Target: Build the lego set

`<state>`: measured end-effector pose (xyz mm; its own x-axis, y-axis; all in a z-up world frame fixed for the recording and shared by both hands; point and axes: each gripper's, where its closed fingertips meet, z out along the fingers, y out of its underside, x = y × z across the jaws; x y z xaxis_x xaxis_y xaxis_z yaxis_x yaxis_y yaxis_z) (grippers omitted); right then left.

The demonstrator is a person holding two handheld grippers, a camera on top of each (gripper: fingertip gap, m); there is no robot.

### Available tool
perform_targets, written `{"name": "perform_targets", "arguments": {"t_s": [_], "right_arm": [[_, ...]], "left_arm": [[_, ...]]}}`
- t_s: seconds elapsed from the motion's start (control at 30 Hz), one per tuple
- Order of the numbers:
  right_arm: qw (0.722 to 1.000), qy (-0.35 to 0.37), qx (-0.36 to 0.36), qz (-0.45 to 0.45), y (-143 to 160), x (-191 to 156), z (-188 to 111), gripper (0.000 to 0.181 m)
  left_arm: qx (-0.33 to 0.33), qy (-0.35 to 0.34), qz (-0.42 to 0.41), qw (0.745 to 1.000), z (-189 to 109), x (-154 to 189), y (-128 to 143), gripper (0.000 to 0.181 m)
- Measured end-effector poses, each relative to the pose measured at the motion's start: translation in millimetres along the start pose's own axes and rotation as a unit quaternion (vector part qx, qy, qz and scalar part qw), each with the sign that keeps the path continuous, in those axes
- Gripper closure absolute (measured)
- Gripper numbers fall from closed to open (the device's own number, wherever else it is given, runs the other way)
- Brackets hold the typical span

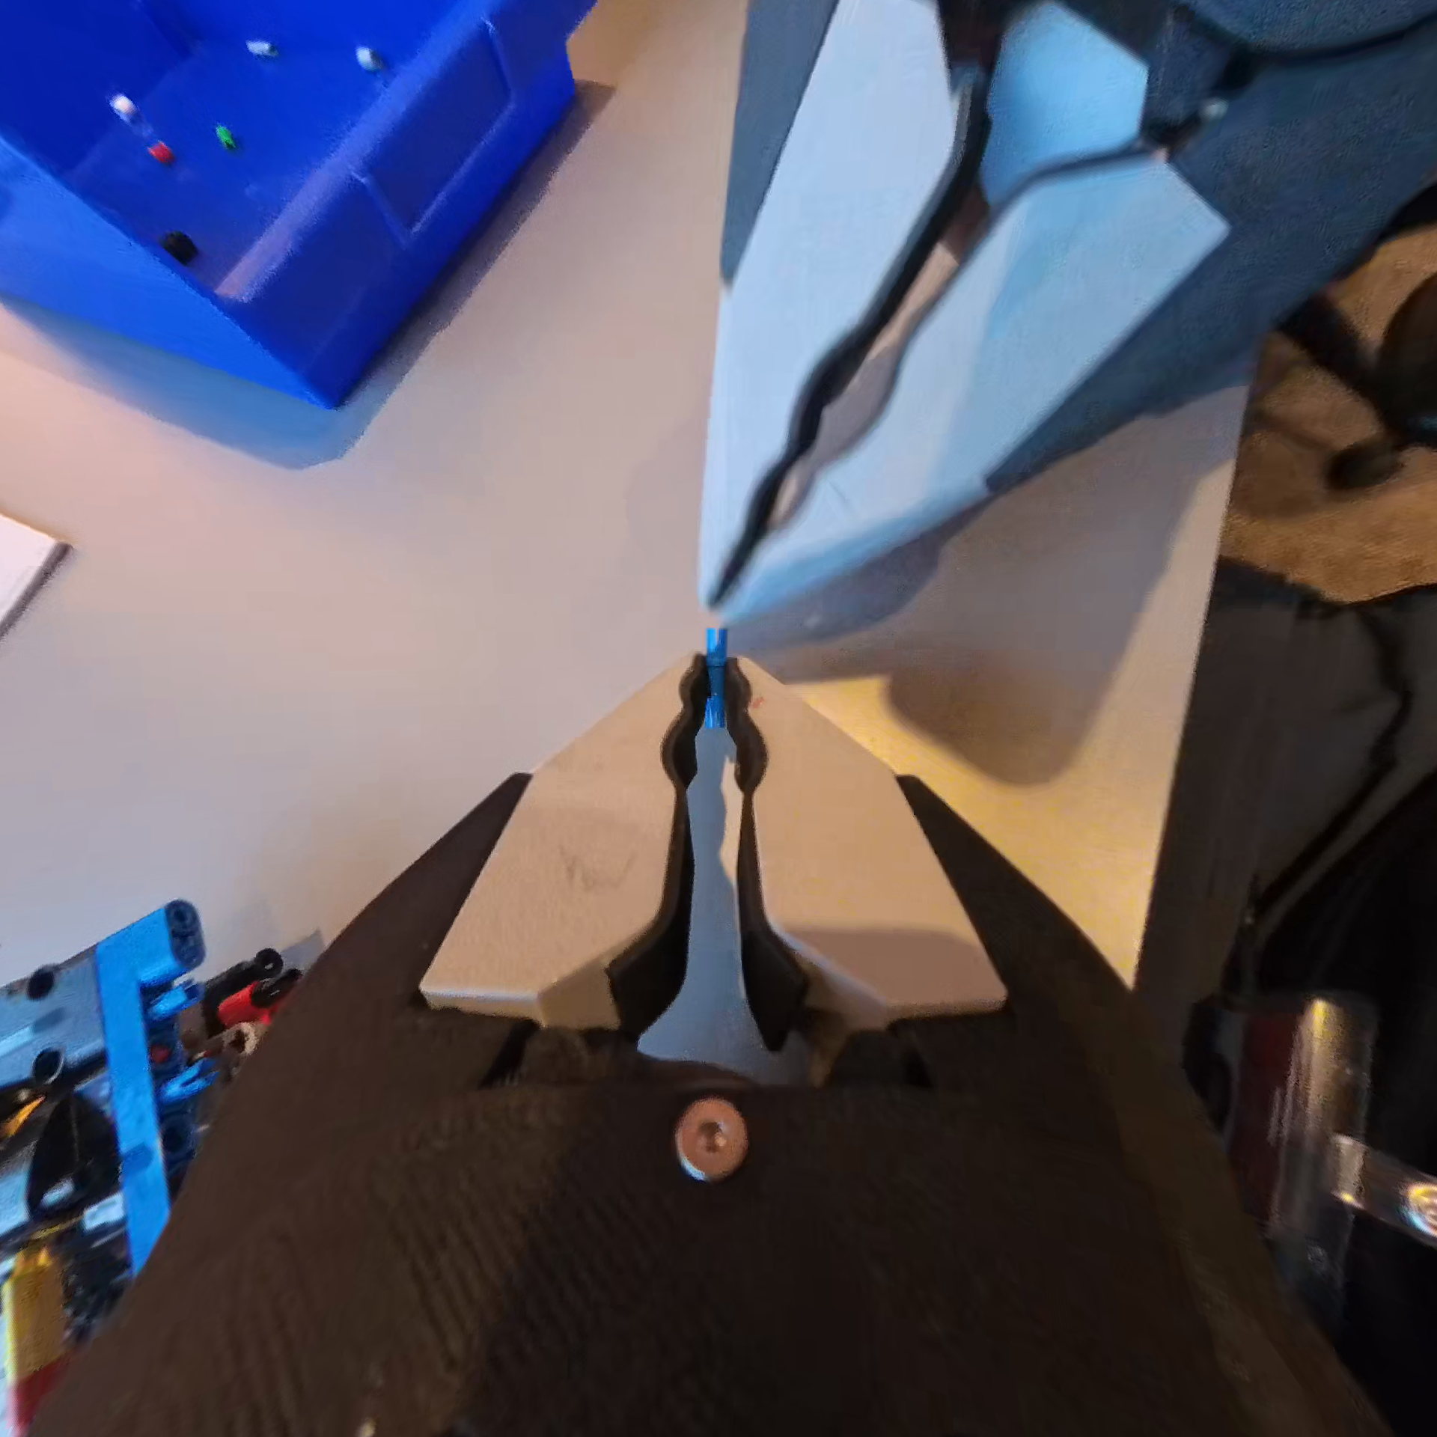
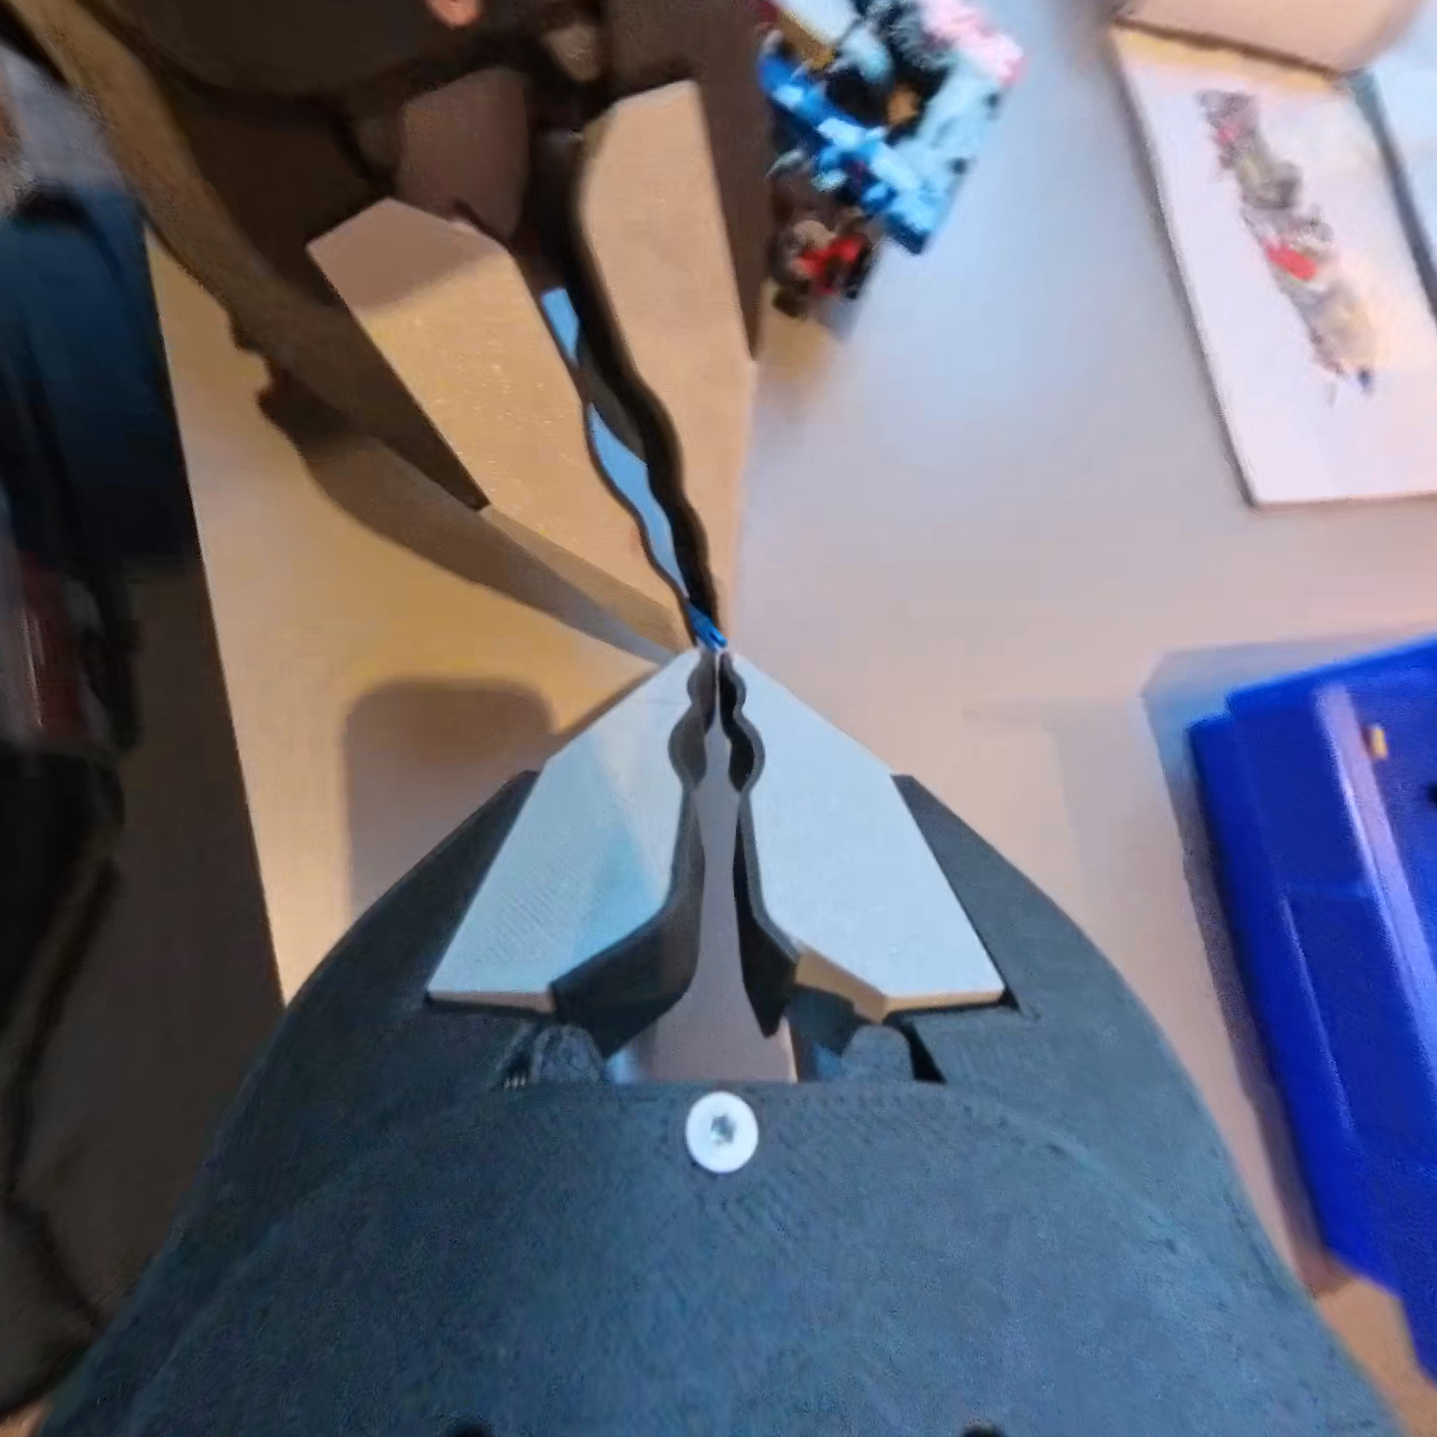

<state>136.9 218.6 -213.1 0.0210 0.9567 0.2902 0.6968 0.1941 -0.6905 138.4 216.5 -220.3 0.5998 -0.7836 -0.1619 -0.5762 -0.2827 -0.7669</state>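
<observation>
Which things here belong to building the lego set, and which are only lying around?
Belong to the job:
- small blue pin, pinched in the left gripper
- right gripper, tips closed at the pin
- half-built model
- blue parts bin holding loose pieces
- instruction sheet

Just lying about:
- metal cylinder beyond the table edge

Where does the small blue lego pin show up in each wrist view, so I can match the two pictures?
Left wrist view: the blue lego pin sits at picture centre, pinched at the tips of the left gripper, its end poking out toward the right gripper.
Right wrist view: the pin is just above centre, at the far gripper's tips.
Shared landmark: the blue bin, upper left there, right edge here.
</observation>
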Motion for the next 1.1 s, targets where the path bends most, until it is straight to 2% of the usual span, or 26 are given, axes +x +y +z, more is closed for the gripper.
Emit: {"name": "perform_targets", "arguments": {"t_s": [0.07,0.17,0.27,0.33,0.43,0.57,0.63,0.67,0.8,0.93,1.1], "right_arm": [[0.995,0.063,0.066,0.052,-4.5,18.6,-17.6,0.181],[0.973,0.059,0.170,0.142,-15.1,16.3,-40.6,0.171],[0.957,0.051,0.212,0.192,-18.7,9.1,-48.3,0.159],[0.951,0.060,0.225,0.205,-25.0,5.3,-50.5,0.152],[0.946,0.099,0.243,0.192,-38.3,2.3,-50.0,0.151],[0.949,0.129,0.237,0.161,-53.1,-1.0,-42.1,0.154],[0.950,0.141,0.231,0.156,-57.4,0.1,-39.4,0.157],[0.951,0.145,0.228,0.153,-58.3,0.3,-37.9,0.158],[0.949,0.167,0.221,0.149,-59.2,3.1,-38.1,0.173],[0.945,0.176,0.229,0.152,-62.3,1.7,-38.6,0.166],[0.945,0.199,0.225,0.127,-63.7,0.7,-38.6,0.178]], "left_arm": [[0.036,0.002,-0.024,0.999,-5.3,-1.8,-8.7,0.180],[0.113,0.010,-0.090,0.989,-18.8,-6.9,-30.9,0.179],[0.189,0.049,-0.183,0.964,-32.9,-7.1,-55.7,0.180],[0.219,0.068,-0.269,0.936,-37.6,-11.5,-65.6,0.180],[0.256,0.127,-0.402,0.870,-45.2,-10.2,-73.6,0.180],[0.303,0.219,-0.568,0.734,-53.9,-7.6,-73.4,0.180],[0.320,0.229,-0.602,0.695,-55.3,-9.4,-69.2,0.180],[0.327,0.227,-0.608,0.687,-56.6,-10.5,-67.3,0.180],[0.334,0.208,-0.606,0.691,-59.4,-11.1,-64.5,0.180],[0.356,0.192,-0.616,0.677,-60.5,-13.8,-64.6,0.180],[0.393,0.132,-0.607,0.678,-62.9,-13.0,-64.4,0.180]]}}
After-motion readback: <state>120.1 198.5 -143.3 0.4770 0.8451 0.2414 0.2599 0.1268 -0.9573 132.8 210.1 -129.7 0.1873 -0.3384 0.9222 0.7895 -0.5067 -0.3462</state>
